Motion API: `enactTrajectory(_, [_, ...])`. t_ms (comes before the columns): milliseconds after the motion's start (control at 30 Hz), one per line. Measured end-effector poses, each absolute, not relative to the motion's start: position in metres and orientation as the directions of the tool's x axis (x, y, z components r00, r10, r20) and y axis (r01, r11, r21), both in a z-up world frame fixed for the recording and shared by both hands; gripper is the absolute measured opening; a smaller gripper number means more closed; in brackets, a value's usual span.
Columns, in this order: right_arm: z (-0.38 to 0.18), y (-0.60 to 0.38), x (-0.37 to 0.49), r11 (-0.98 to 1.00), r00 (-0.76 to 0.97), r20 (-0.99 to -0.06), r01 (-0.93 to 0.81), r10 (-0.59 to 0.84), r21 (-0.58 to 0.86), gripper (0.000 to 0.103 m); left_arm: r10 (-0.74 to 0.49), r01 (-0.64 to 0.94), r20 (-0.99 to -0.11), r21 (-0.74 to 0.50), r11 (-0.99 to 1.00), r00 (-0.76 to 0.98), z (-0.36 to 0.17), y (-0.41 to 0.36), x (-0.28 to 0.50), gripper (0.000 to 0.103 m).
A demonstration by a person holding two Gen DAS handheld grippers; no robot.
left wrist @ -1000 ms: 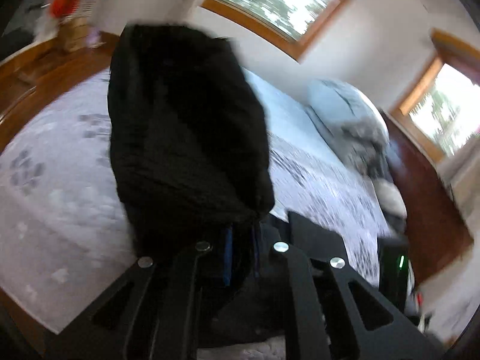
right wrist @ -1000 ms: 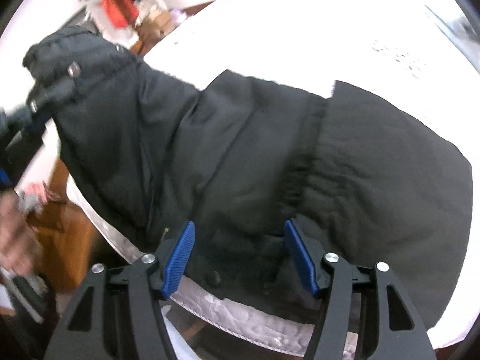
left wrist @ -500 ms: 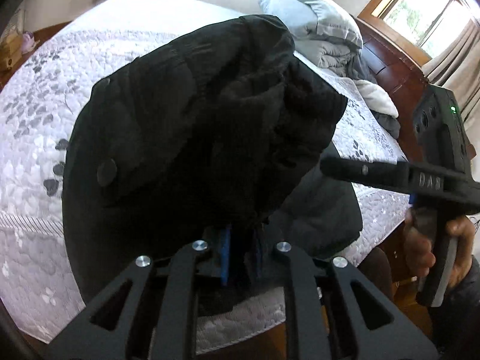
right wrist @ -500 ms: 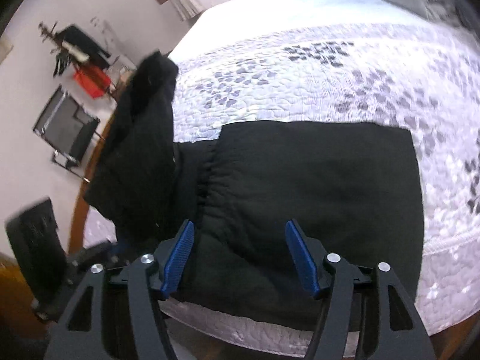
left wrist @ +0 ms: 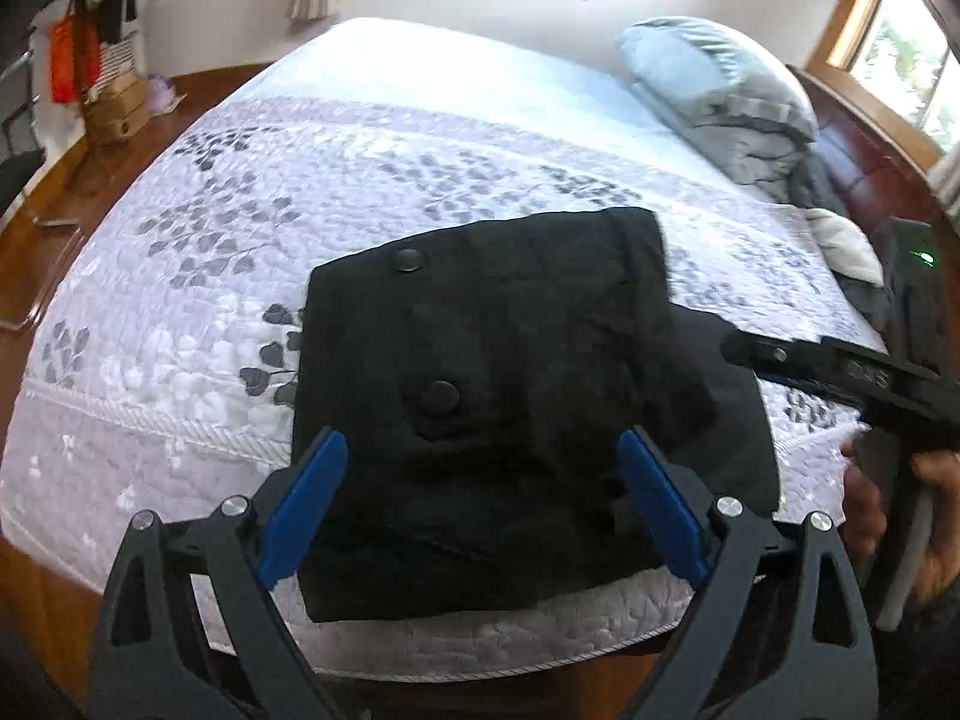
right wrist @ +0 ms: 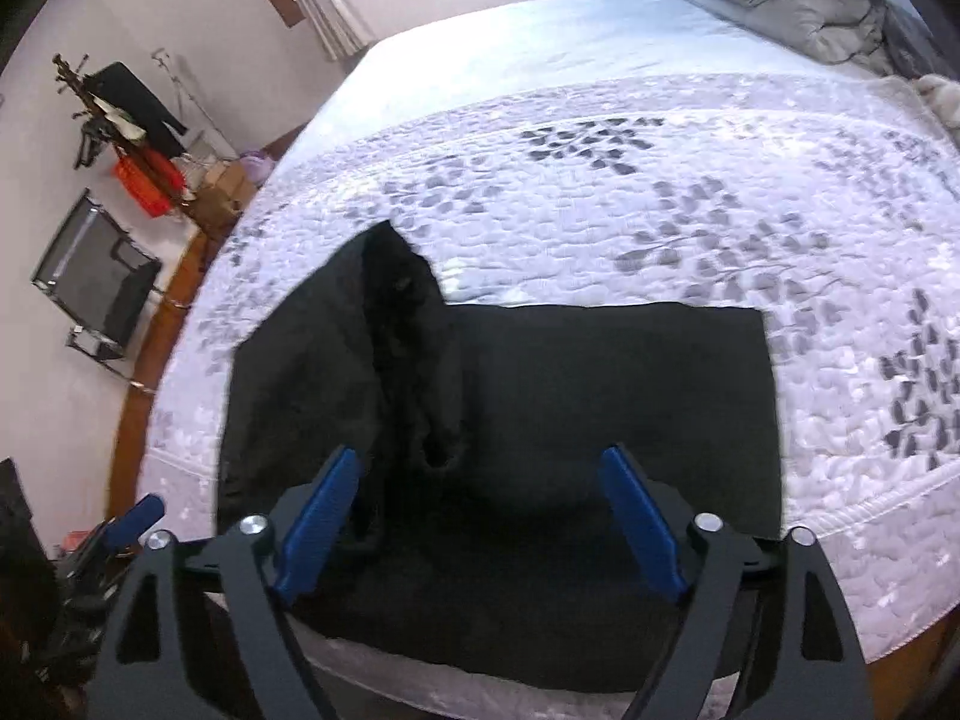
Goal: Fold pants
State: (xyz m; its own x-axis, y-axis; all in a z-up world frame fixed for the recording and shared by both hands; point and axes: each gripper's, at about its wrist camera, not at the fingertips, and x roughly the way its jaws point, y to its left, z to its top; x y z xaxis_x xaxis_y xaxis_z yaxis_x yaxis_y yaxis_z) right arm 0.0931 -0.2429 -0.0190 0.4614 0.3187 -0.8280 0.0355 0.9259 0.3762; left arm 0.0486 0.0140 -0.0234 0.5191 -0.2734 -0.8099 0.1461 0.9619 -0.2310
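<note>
Black pants (left wrist: 510, 360) lie folded on the quilted bed (left wrist: 240, 228) near its front edge, the top layer showing two round buttons. My left gripper (left wrist: 480, 480) hovers over them, its jaws opening wide with nothing pressed between the blue pads. In the right wrist view the pants (right wrist: 600, 390) spread flat, with a rumpled ridge of cloth on their left part. My right gripper (right wrist: 480, 498) is above their near edge, its jaws opening and gripping nothing. It also shows at the right of the left wrist view as the right gripper (left wrist: 840, 372), held by a hand (left wrist: 870, 510).
Grey pillows and bedding (left wrist: 720, 90) are heaped at the bed's head on the right. A wooden floor (left wrist: 36, 222) surrounds the bed, with a cardboard box (left wrist: 114, 108), a clothes rack (right wrist: 120, 120) and a black folding chair (right wrist: 96, 276) on the left.
The left gripper let go of the bunched pants end and opened wide; that part now lies flat on top of the rest. The right jaws widened a little.
</note>
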Motion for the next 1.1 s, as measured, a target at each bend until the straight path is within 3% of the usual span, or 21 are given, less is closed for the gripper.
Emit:
enactTrajectory(400, [-0.066, -0.225, 0.124, 0.859, 0.311, -0.83, 0.072, 0.463, 0.507, 0.088, -0.148, 0.069, -0.82, -0.131, 0.989, 0.553, -0.014, 0.017, 0.06, 0.091])
enactTrajectory(567, [-0.076, -0.214, 0.127, 0.871, 0.296, -0.84, 0.048, 0.454, 0.488, 0.089, -0.13, 0.064, -0.819, -0.113, 0.991, 0.559, -0.013, 0.02, 0.062, 0.092])
enactTrajectory(633, [-0.076, -0.206, 0.128, 0.883, 0.295, -0.846, 0.017, 0.444, 0.469, 0.079, -0.128, 0.059, -0.823, -0.115, 0.992, 0.553, -0.014, 0.023, 0.064, 0.092])
enactTrajectory(667, [-0.076, -0.202, 0.129, 0.887, 0.289, -0.849, 0.0, 0.442, 0.462, 0.065, -0.127, 0.057, -0.825, -0.115, 0.992, 0.55, -0.015, 0.024, 0.065, 0.092])
enactTrajectory(700, [-0.075, -0.198, 0.129, 0.893, 0.284, -0.855, -0.012, 0.434, 0.449, 0.057, -0.125, 0.054, -0.829, -0.114, 0.992, 0.546, -0.017, 0.024, 0.066, 0.092])
enactTrajectory(867, [-0.059, -0.184, 0.125, 0.923, 0.328, -0.864, -0.089, 0.381, 0.373, 0.03, -0.114, 0.046, -0.841, -0.106, 0.993, 0.528, -0.023, 0.026, 0.068, 0.092])
enactTrajectory(1100, [-0.024, -0.195, 0.115, 0.856, 0.36, -0.78, -0.137, 0.512, 0.499, 0.024, -0.074, -0.046, -0.858, -0.113, 0.993, 0.509, -0.027, 0.055, 0.069, 0.092])
